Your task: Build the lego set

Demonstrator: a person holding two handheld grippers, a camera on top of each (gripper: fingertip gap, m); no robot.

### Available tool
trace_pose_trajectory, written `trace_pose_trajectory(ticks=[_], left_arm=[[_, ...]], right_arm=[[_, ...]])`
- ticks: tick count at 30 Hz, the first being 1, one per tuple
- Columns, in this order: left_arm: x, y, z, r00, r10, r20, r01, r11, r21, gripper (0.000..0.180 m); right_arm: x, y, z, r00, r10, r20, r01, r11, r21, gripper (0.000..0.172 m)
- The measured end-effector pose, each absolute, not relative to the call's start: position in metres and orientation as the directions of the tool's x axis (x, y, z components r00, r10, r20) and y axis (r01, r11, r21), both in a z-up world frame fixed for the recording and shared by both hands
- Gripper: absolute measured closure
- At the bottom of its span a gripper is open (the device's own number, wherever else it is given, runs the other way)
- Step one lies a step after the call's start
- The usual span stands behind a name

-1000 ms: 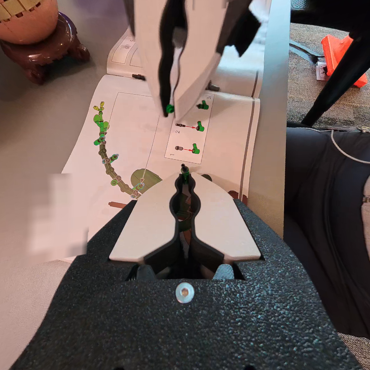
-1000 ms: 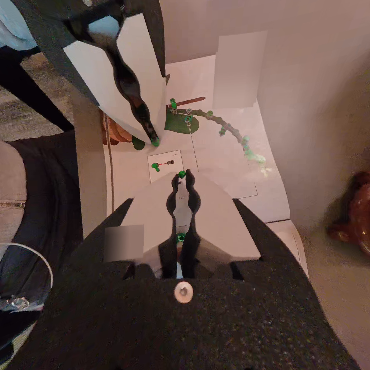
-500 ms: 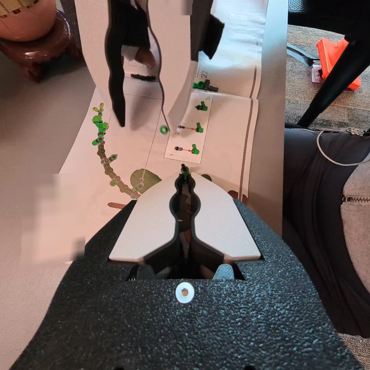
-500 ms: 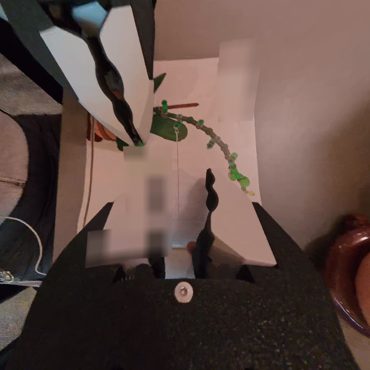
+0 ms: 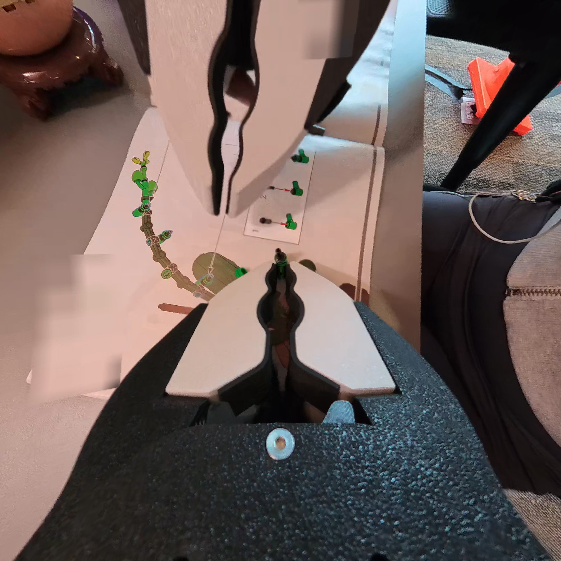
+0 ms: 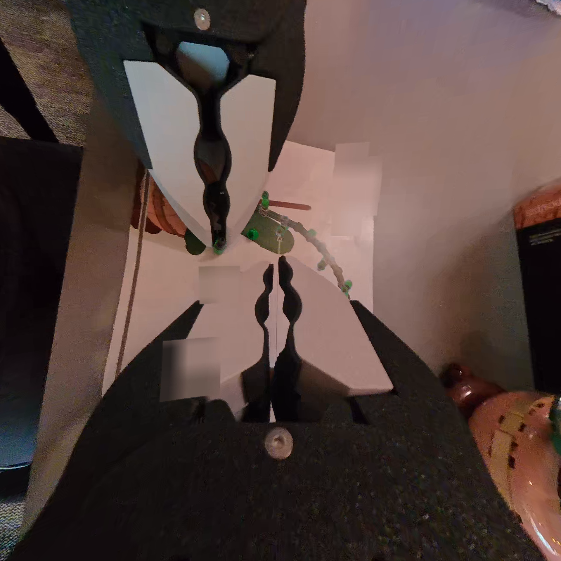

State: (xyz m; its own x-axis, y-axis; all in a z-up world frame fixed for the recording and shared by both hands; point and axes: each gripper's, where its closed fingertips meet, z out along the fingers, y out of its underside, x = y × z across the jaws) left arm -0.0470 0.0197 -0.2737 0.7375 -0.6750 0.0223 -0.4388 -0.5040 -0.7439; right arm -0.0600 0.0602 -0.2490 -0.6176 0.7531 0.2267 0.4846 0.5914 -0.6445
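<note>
**Claws meet above the open booklet**

Left claw [image 5: 280,267] pinches a small green-and-black peg [image 5: 279,260] at its very tips, stem pointing away, so the free end stays exposed. Our right claw [image 6: 275,263] hangs opposite, pressed nearly together with nothing visible between. A loose green stud [image 5: 240,272] lies on the instruction booklet [image 5: 334,249] on the bench, just left of the left claw.
</note>
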Motion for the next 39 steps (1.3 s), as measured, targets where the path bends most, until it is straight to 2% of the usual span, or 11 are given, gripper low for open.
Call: trace_pose_trajectory(ticks=[6,11,22,27,33,36,39], left_arm=[[-0.064,0.007,-0.27,0.727,-0.687,-0.018,-0.513,-0.524,-0.68,0.176],[-0.068,0.007,-0.274,0.741,-0.671,0.005,-0.495,-0.551,-0.672,0.176],[-0.066,0.009,-0.275,0.744,-0.668,0.02,-0.473,-0.548,-0.69,0.176],[-0.066,0.009,-0.275,0.744,-0.668,0.024,-0.469,-0.547,-0.694,0.176],[-0.065,0.009,-0.275,0.744,-0.667,0.031,-0.462,-0.548,-0.697,0.176],[-0.066,0.009,-0.275,0.744,-0.667,0.034,-0.46,-0.549,-0.698,0.176],[-0.065,0.009,-0.274,0.744,-0.667,0.038,-0.457,-0.549,-0.7,0.176]], right_arm=[[-0.06,0.051,-0.26,-0.655,0.744,0.134,0.514,0.569,-0.642,0.169],[-0.067,0.038,-0.258,-0.685,0.715,0.139,0.483,0.589,-0.648,0.169],[-0.073,0.041,-0.273,-0.686,0.692,0.226,0.5,0.674,-0.544,0.164],[-0.076,0.045,-0.271,-0.664,0.719,0.207,0.511,0.637,-0.577,0.172],[-0.073,0.04,-0.264,-0.664,0.745,0.059,0.531,0.526,-0.664,0.17],[-0.072,0.035,-0.261,-0.691,0.714,0.11,0.489,0.574,-0.657,0.162],[-0.074,0.034,-0.269,-0.687,0.708,0.165,0.492,0.62,-0.612,0.16]])
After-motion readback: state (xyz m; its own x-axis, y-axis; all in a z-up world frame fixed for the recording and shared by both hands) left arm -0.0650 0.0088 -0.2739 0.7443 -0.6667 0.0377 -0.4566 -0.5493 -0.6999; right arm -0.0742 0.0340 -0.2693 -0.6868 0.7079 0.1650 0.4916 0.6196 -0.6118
